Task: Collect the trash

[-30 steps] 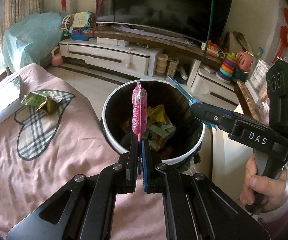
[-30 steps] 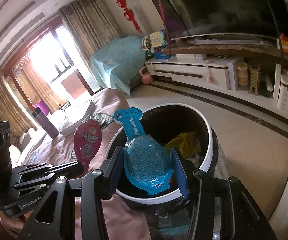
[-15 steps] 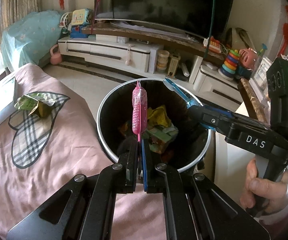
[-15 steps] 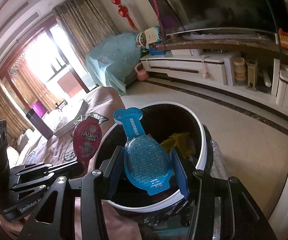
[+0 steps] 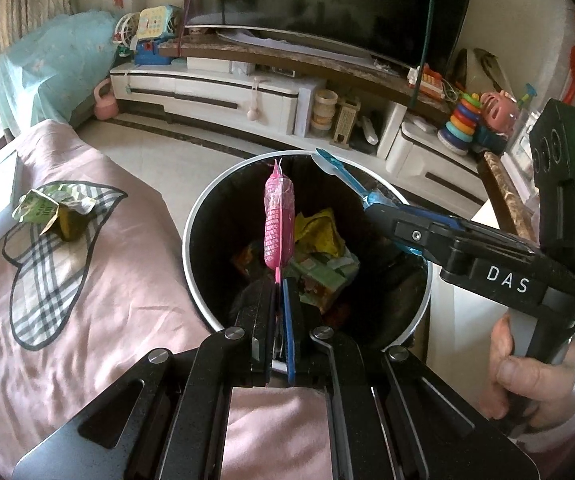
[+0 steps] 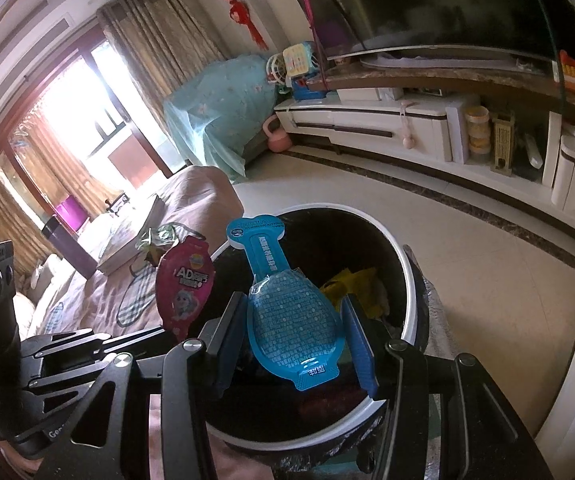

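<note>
Upright pink packet (image 5: 278,220), over bin (image 5: 207,216)

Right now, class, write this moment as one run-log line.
left gripper: shut on pink packet | right gripper: shut on blue packet | both over trash bin | green wrapper: on sofa

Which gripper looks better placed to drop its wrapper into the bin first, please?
Probably left: the left gripper holds the pink wrapper over the bin's middle, while the right gripper's blue wrapper sits nearer the rim.
</note>
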{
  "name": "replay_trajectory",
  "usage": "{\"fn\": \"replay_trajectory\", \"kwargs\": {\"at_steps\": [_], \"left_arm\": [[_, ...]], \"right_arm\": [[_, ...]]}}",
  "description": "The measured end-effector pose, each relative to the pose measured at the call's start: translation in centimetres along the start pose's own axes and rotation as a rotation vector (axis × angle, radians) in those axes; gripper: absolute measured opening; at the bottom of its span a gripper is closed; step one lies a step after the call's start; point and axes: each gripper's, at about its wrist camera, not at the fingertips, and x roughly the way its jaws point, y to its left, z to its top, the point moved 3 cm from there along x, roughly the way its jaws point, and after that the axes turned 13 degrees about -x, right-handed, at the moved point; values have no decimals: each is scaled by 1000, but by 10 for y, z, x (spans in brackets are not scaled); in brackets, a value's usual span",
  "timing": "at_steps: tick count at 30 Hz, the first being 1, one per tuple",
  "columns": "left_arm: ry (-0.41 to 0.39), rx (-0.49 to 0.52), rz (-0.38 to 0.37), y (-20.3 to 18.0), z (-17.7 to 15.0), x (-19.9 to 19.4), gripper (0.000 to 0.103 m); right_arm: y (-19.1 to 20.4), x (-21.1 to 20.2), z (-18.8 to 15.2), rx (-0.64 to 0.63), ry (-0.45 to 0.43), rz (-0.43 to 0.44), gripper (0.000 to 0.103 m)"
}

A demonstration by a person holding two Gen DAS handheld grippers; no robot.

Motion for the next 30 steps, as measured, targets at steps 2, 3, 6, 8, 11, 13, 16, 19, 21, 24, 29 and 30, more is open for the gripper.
{"fn": "replay_trajectory", "kwargs": {"at_steps": [2, 3, 6, 8, 11, 13, 16, 19, 21, 24, 29, 30], "left_arm": [[7, 1, 5, 0, 1, 2, 6], [10, 1, 8, 0, 0, 2, 13], [-21, -4, 18, 3, -2, -7, 59], [-59, -14, 25, 7, -3, -15, 65], [-86, -14, 42, 12, -10, -26, 66], [-109, -26, 41, 18, -18, -37, 69], [-128, -62, 39, 30, -31, -50, 77], [-128, -109, 23, 42, -46, -63, 78], [-137, -132, 15, 48, -59, -73, 83], [-165, -157, 21, 58, -82, -90, 84], [-214, -192, 20, 69, -108, -116, 85], [-230, -198, 20, 71, -113, -122, 87]], "right_arm": [[-2, 1, 1, 8, 2, 4, 50], [-3, 2, 1, 16, 3, 12, 51], [-8, 4, 3, 40, 4, 31, 54], [-8, 0, 3, 53, -5, 34, 62], [-5, -8, 2, 60, -33, 27, 75], [-2, -14, -1, 66, -48, 26, 92], [5, -25, -7, 82, -64, 28, 98], [14, -37, -13, 97, -77, 20, 101], [22, -46, -18, 99, -94, 18, 101], [39, -60, -31, 85, -113, 9, 102], [72, -81, -51, 36, -155, -21, 103], [79, -84, -55, 21, -165, -37, 103]]}}
